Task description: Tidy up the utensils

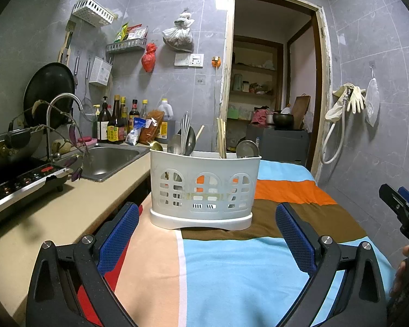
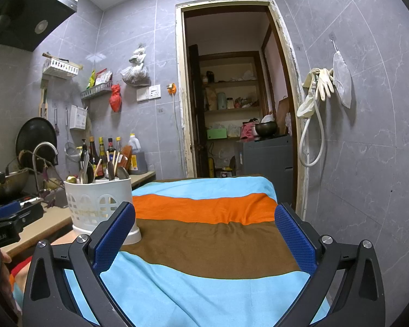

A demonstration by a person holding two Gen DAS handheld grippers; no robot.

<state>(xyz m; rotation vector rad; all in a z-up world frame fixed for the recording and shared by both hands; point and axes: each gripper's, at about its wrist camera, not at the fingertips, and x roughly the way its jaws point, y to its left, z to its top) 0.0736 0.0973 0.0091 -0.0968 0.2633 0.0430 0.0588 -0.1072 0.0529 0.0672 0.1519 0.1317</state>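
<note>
Left gripper [image 1: 207, 234] and right gripper [image 2: 204, 234]: jaws wide apart, holding nothing. The utensil caddy [image 1: 204, 188] stands straight ahead of the left jaws; advise a centred approach, closing on one handle only.

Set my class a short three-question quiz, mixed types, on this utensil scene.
1. True or false: the left gripper holds a spoon.
2. The caddy stands on: A) the counter, B) the striped cloth, C) the sink.
3. Fill in: the wooden utensils in the caddy are ___.

Key: 1 false, both it and the right gripper are open and empty; 2 B; 3 chopsticks.
</note>
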